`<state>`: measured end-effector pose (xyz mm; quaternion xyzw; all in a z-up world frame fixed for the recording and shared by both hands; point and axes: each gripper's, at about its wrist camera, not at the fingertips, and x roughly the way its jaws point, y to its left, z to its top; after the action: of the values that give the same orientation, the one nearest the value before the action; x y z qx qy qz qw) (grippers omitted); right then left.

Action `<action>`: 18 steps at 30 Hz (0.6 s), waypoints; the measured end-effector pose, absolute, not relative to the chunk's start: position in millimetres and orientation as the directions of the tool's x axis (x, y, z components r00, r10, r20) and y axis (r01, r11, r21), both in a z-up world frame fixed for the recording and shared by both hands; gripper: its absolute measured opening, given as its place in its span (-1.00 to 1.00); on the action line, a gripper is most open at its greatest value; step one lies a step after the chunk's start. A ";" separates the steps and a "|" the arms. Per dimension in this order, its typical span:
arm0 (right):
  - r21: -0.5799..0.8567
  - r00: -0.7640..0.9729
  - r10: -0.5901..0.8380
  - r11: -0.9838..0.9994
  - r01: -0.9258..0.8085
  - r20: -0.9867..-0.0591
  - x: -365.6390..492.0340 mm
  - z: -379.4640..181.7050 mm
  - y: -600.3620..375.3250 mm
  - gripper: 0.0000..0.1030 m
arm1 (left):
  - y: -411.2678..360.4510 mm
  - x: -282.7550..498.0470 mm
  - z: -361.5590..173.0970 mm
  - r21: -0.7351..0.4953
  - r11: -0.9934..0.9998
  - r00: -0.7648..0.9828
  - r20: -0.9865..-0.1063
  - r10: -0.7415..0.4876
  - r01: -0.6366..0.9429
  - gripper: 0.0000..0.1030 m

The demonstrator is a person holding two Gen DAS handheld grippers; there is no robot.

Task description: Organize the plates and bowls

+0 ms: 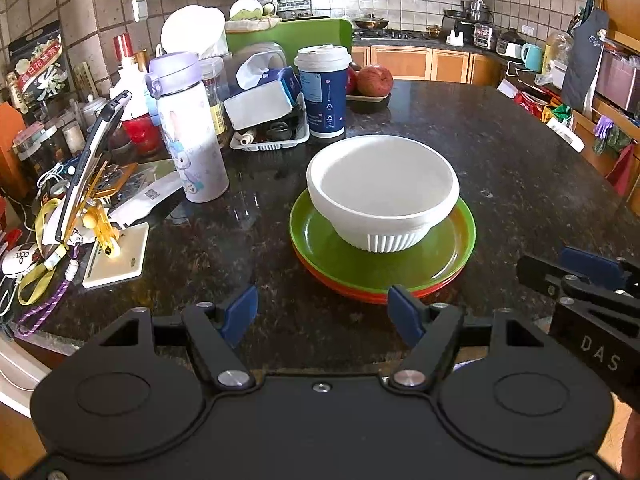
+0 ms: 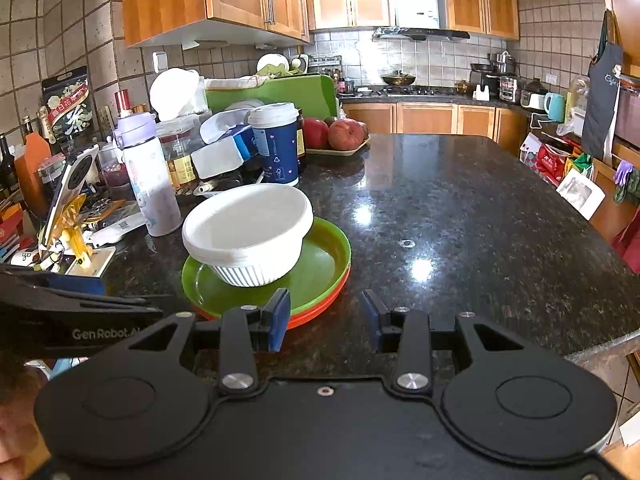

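A white ribbed bowl [image 1: 382, 190] stands on a green plate [image 1: 452, 240], which lies on an orange plate [image 1: 344, 286] on the dark granite counter. The stack also shows in the right wrist view: bowl [image 2: 248, 226], green plate [image 2: 320, 268], orange plate [image 2: 316, 314]. My left gripper [image 1: 322, 314] is open and empty, just in front of the stack's near edge. My right gripper [image 2: 326, 322] is open and empty, at the stack's near right edge; it also shows in the left wrist view [image 1: 580, 276].
Behind and left of the stack stand a blue paper cup [image 1: 324, 92], a purple-lidded bottle [image 1: 188, 128], a tissue pack, a white tray of small items and a phone on a stand [image 1: 92, 168]. A tray with apples [image 1: 372, 84] sits further back. The counter [image 2: 480, 208] stretches right.
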<state>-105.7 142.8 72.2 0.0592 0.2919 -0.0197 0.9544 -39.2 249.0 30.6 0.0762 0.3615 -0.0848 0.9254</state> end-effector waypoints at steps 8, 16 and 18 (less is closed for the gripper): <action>0.102 0.829 -0.008 0.992 0.078 -0.559 -107.8 72.6 144.4 -0.21 | 251.1 -40.5 30.5 0.074 0.972 0.726 -0.678 -0.113 0.221 0.43; 0.100 0.829 -0.012 0.992 0.082 -0.559 -106.3 72.1 145.1 -0.21 | 253.0 -37.7 29.6 0.070 0.972 0.724 -0.680 -0.116 0.222 0.43; 0.101 0.830 -0.013 0.991 0.083 -0.558 -105.6 72.4 144.6 -0.21 | 253.0 -37.5 29.6 0.072 0.972 0.724 -0.680 -0.115 0.222 0.43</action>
<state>-105.6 144.6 72.4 0.0604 0.2908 -0.0253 0.9545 -37.5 253.0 29.6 0.0740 0.3598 -0.0910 0.9256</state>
